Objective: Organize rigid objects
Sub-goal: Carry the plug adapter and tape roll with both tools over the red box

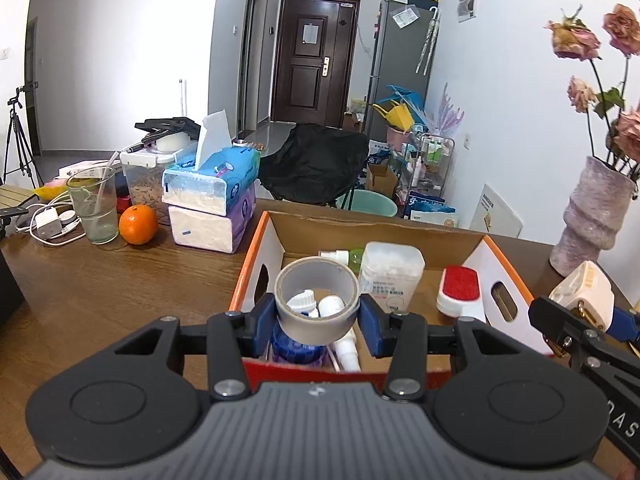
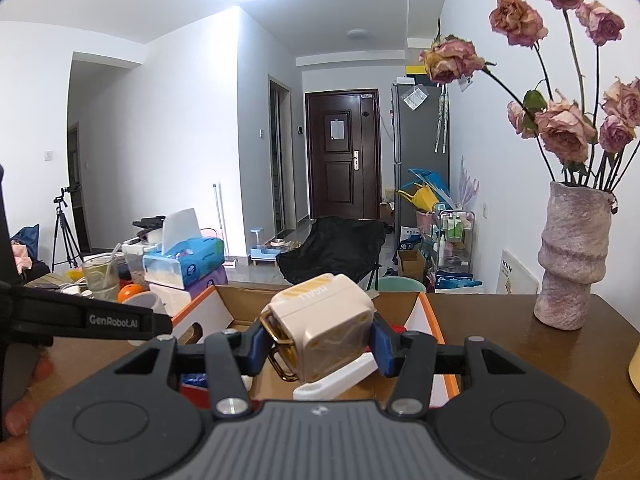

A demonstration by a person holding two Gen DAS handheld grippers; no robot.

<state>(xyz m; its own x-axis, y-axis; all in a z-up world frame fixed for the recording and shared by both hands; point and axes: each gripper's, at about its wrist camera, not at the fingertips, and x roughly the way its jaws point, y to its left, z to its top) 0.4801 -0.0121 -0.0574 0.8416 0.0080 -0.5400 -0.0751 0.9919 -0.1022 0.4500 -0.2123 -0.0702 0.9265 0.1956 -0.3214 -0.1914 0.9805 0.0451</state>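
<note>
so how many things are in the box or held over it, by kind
tape roll, held: 1
plug adapter, held: 1
lint brush: 1
cotton swab jar: 1
green bottle: 1
white bottles: at least 3
blue bottle: 1
total: at least 9

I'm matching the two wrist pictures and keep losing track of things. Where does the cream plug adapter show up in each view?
Left wrist view: the plug adapter sits at the far right edge, held in the right gripper, beside the cardboard box.
Right wrist view: the adapter fills the lower centre, clamped between the blue jaws, above the box.
Shared landmark: the pink vase at the right.
</note>
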